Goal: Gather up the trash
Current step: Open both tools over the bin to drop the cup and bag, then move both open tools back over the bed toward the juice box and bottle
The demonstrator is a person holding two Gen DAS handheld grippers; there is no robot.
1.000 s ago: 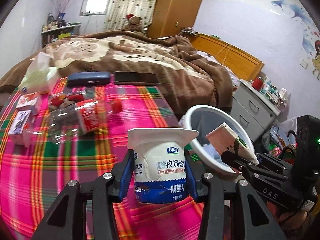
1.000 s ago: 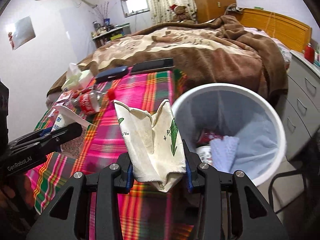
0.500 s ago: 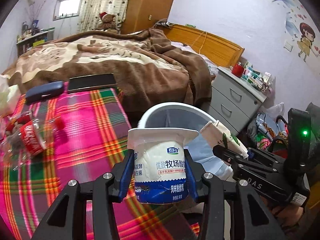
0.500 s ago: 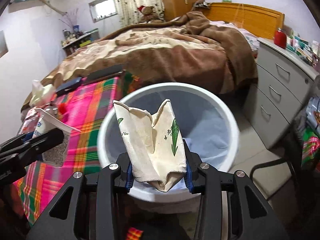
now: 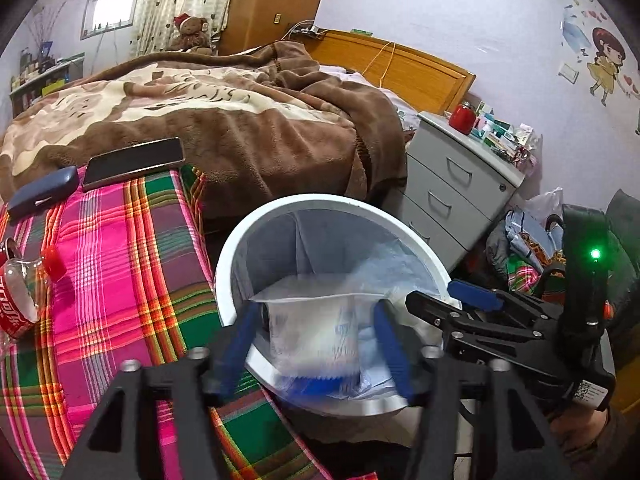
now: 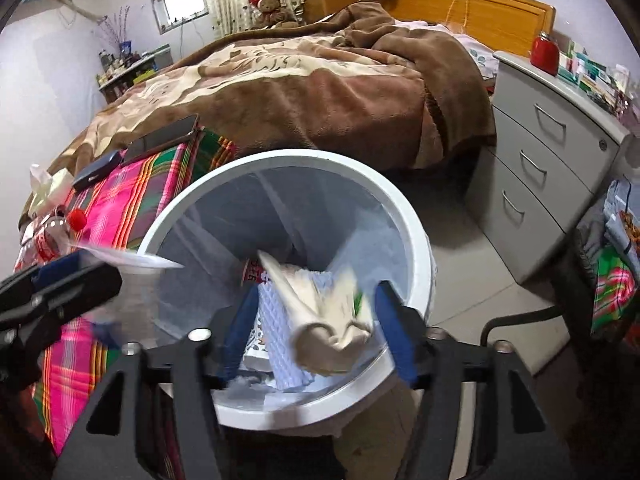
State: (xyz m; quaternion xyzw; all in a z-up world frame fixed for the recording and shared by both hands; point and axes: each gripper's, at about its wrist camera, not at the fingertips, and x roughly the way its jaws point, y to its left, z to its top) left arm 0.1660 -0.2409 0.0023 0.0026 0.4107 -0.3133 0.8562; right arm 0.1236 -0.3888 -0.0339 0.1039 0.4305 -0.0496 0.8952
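Observation:
A white round bin (image 5: pixel 228 264) with a grey liner stands beside the plaid-covered table. My left gripper (image 5: pixel 316 320) hangs over its near rim with its jaws opening. The white yogurt cup (image 5: pixel 312 336) is blurred between the blue pads, with a gap on each side. In the right wrist view my right gripper (image 6: pixel 316 300) is over the bin (image 6: pixel 416 240), its jaws opening too. The crumpled paper cup (image 6: pixel 328 320) drops, blurred, between the pads without touching them. Each gripper shows in the other's view: the right gripper (image 5: pixel 440 298), the left gripper (image 6: pixel 80 272).
A Coke bottle (image 5: pixel 16 300), a phone (image 5: pixel 132 162) and a blue case (image 5: pixel 40 194) lie on the plaid cloth (image 5: pixel 120 280). A bed with a brown blanket (image 5: pixel 240 120) is behind. A grey drawer cabinet (image 5: pixel 452 192) stands to the right, and bags sit on the floor.
Both grippers moved from above the table to over the bin. Both sets of jaws have spread, and the yogurt cup and the paper cup have come loose and are falling.

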